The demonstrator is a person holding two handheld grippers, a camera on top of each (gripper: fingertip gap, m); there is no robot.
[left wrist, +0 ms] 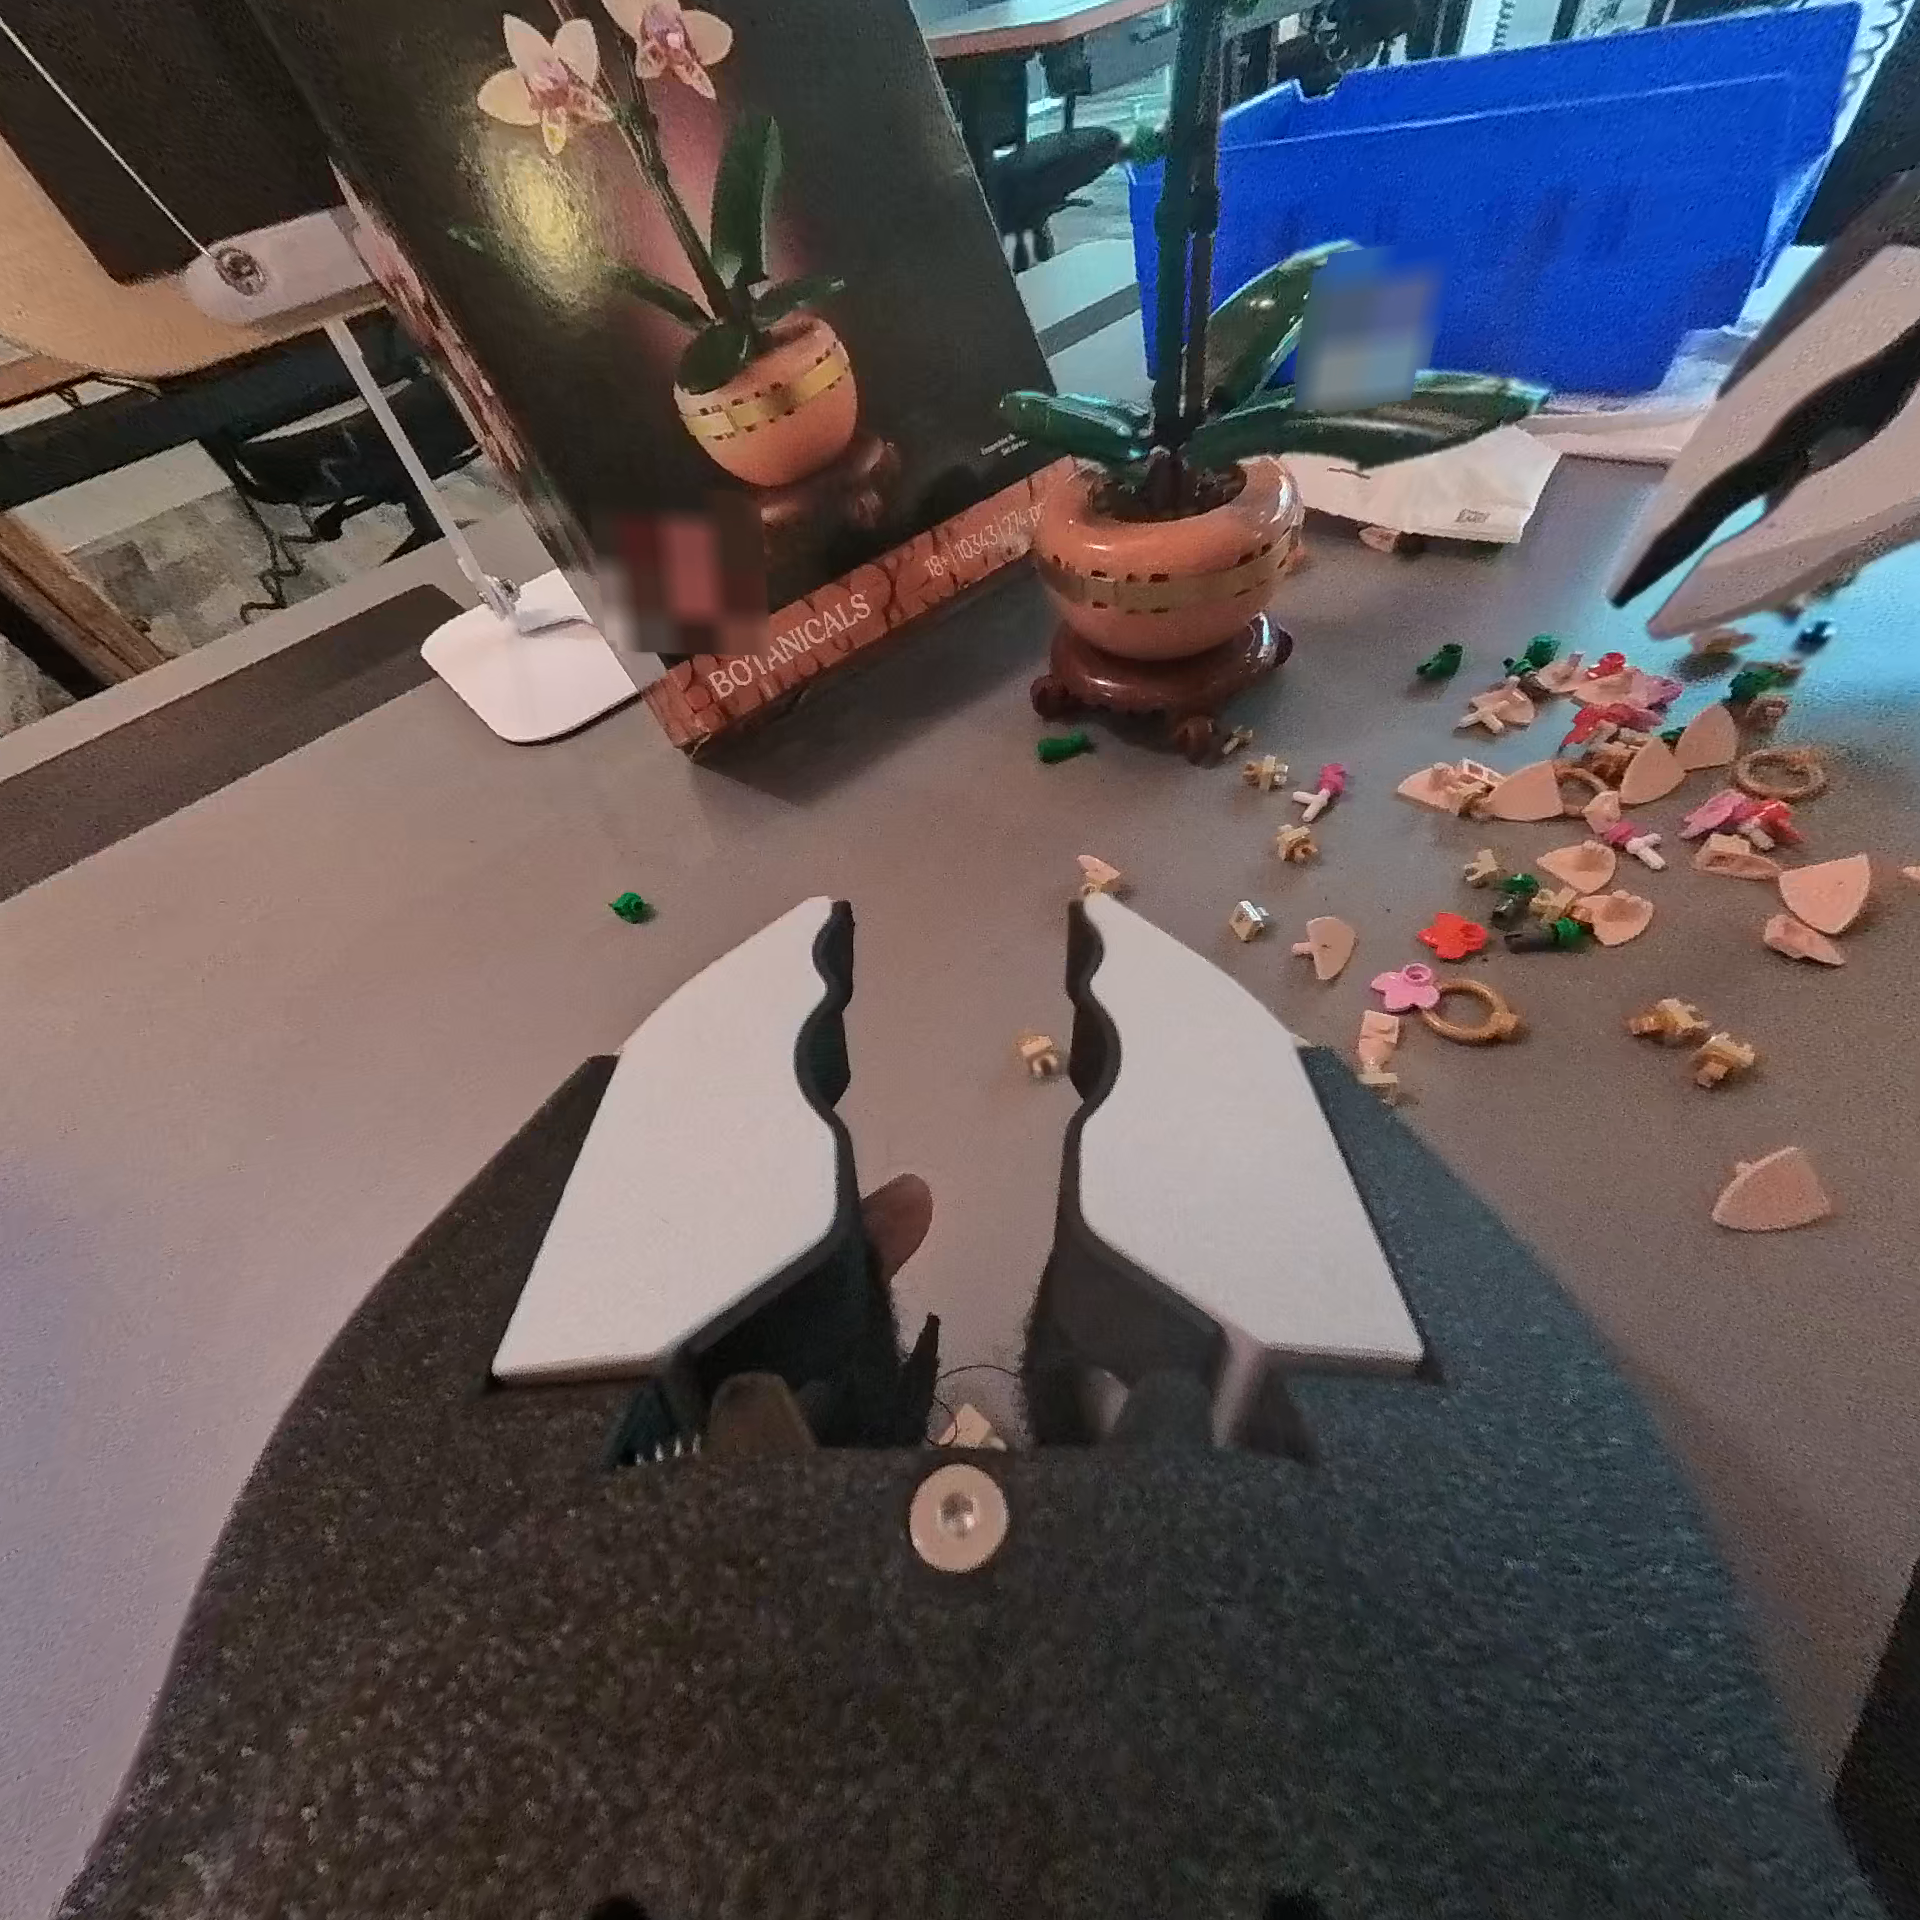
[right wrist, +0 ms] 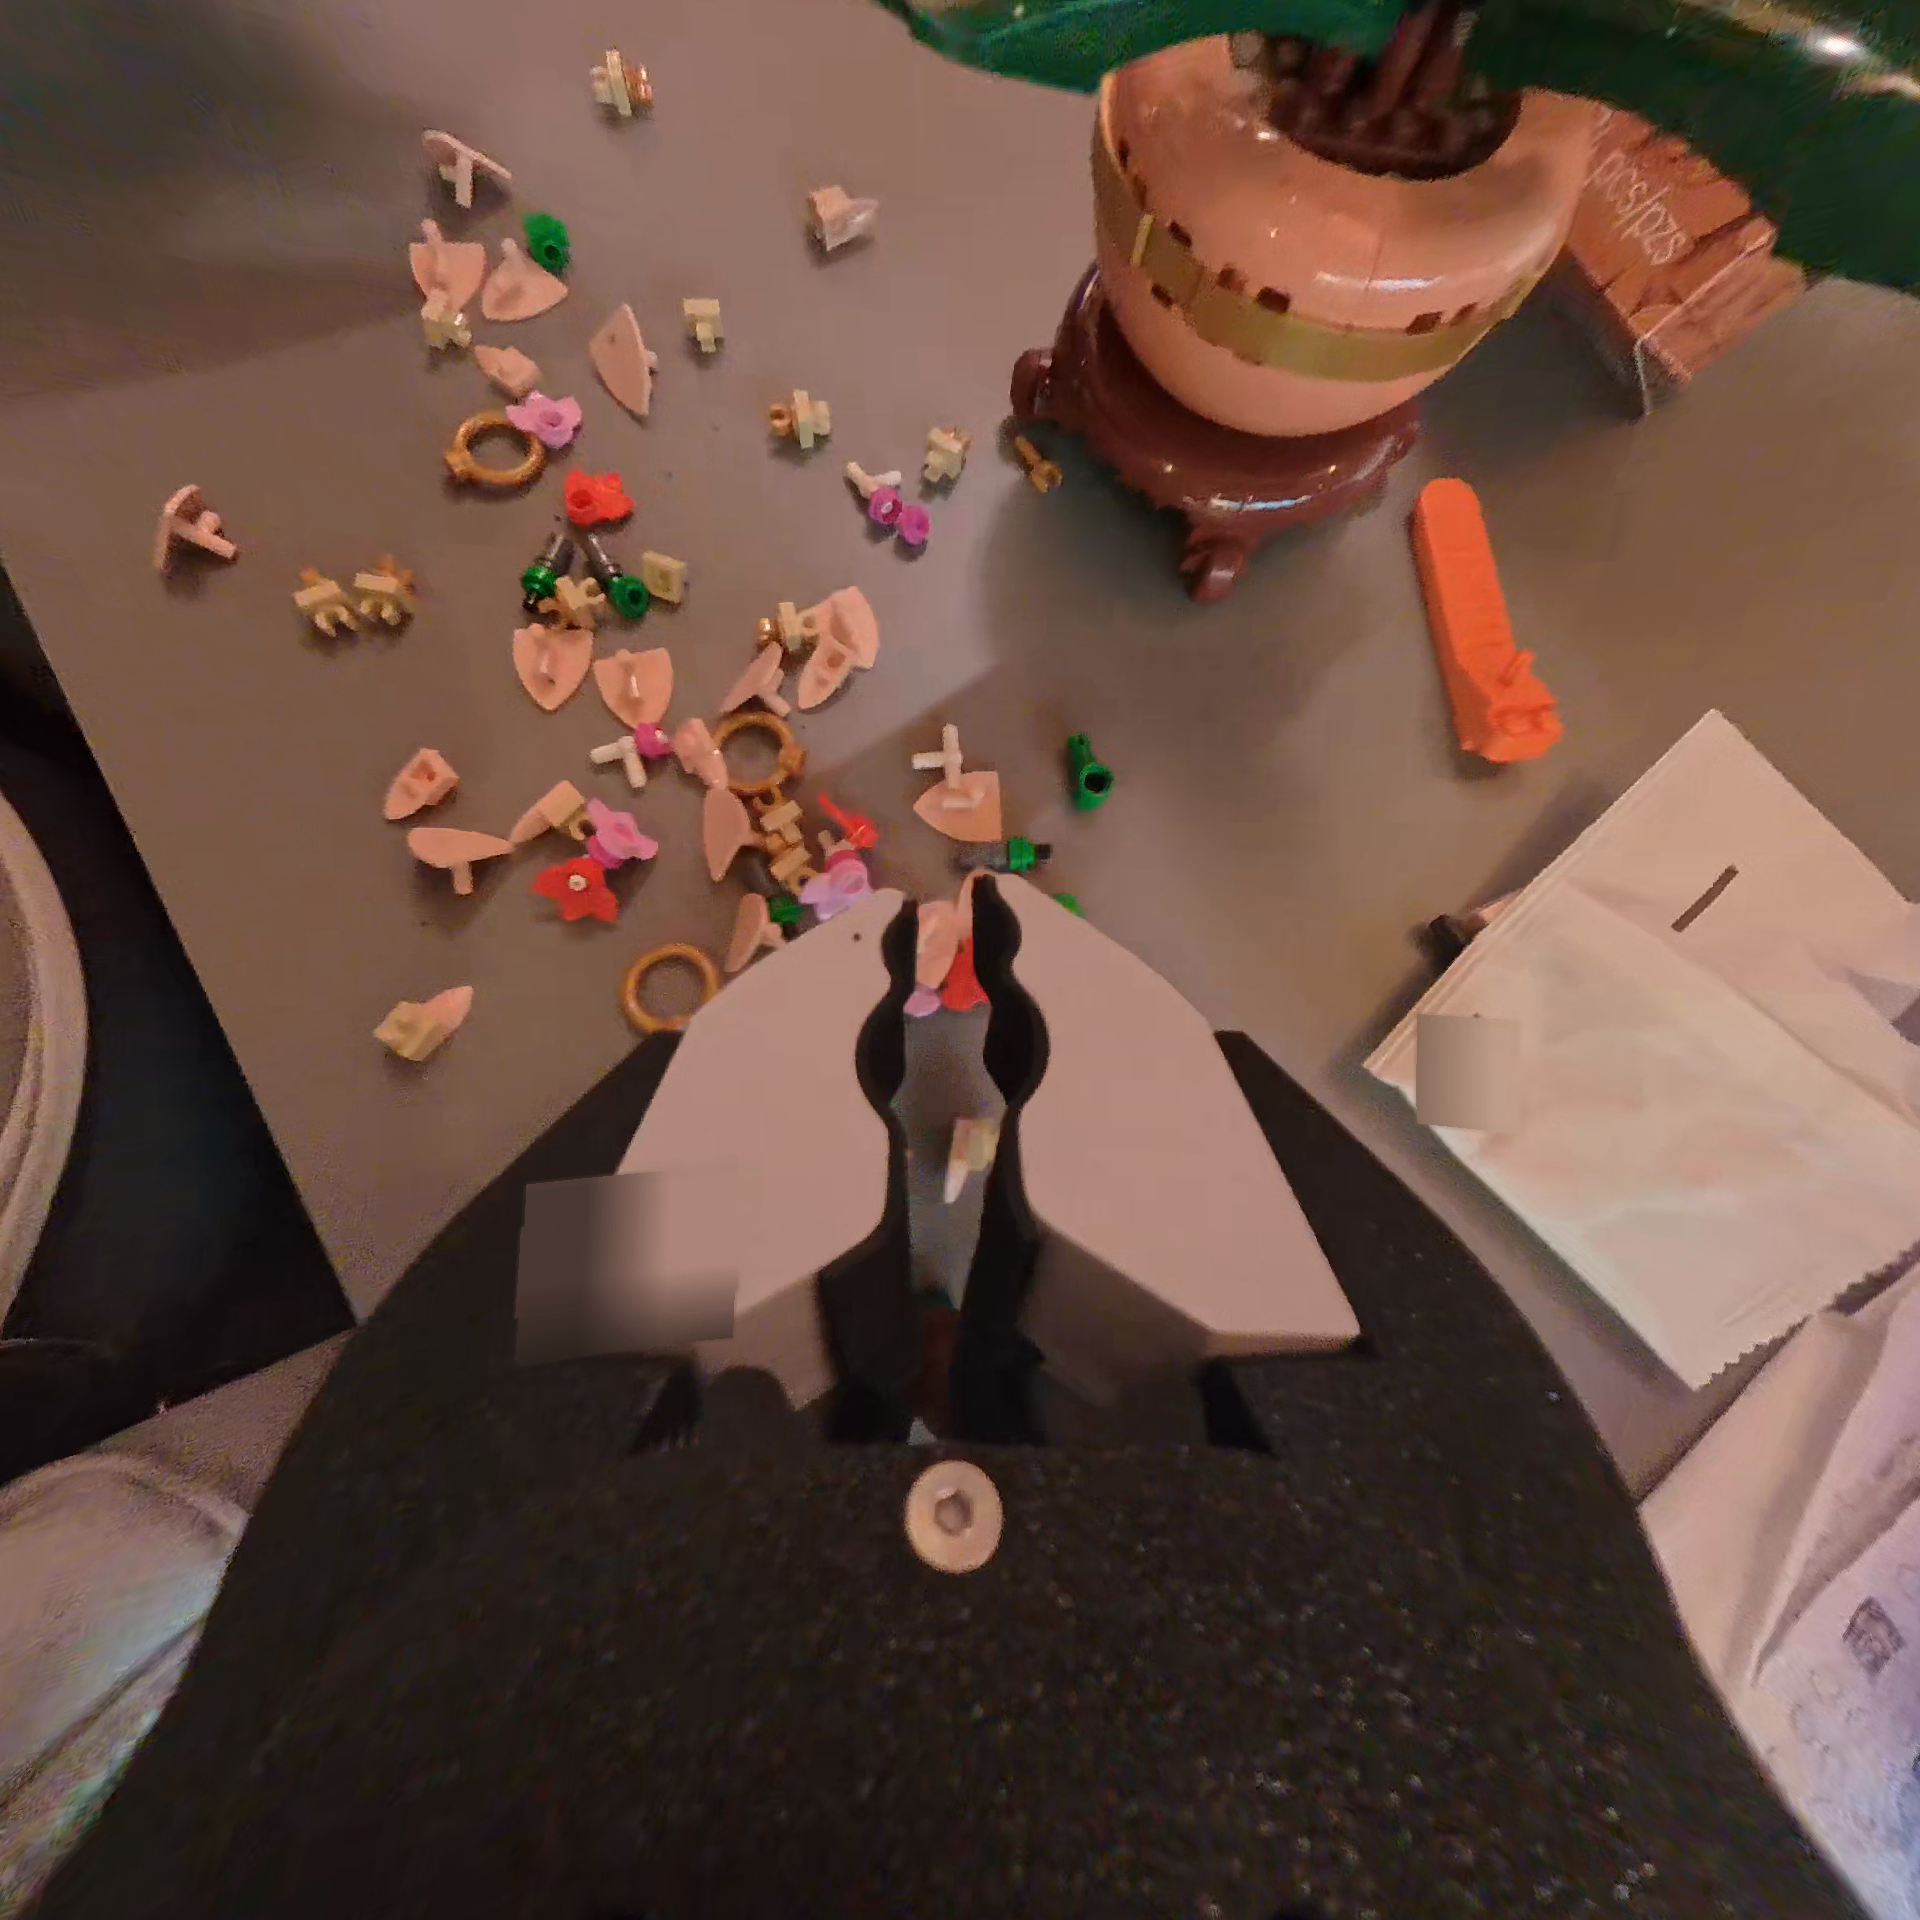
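My left gripper [left wrist: 964, 914] is open and empty, low over the grey table [left wrist: 312, 1091]. A small tan brick piece [left wrist: 1039, 1055] lies between its fingers. My right gripper [right wrist: 943, 896] is nearly closed on a small pale pink and red flower piece [right wrist: 943, 951] at its tips, at the near edge of a scatter of petal, ring and flower pieces [right wrist: 644, 675]. It also shows in the left wrist view [left wrist: 1647, 618], above the same scatter [left wrist: 1610, 831]. A brick-built pot [left wrist: 1169, 561] with green leaves stands behind the pieces, and also shows in the right wrist view [right wrist: 1309, 301].
A dark box [left wrist: 727, 364] with an orchid picture stands left of the pot. A white stand base [left wrist: 520, 665] and a blue bin [left wrist: 1507, 208] are farther back. An orange tool [right wrist: 1475, 634], white bags [right wrist: 1621, 1091] and a printed sheet [right wrist: 1818, 1558] lie right. Spacing between my two grippers at the tips: around 25 cm. Both grippers' tips are roughly 15 cm from the brick-built pot [left wrist: 1169, 561].
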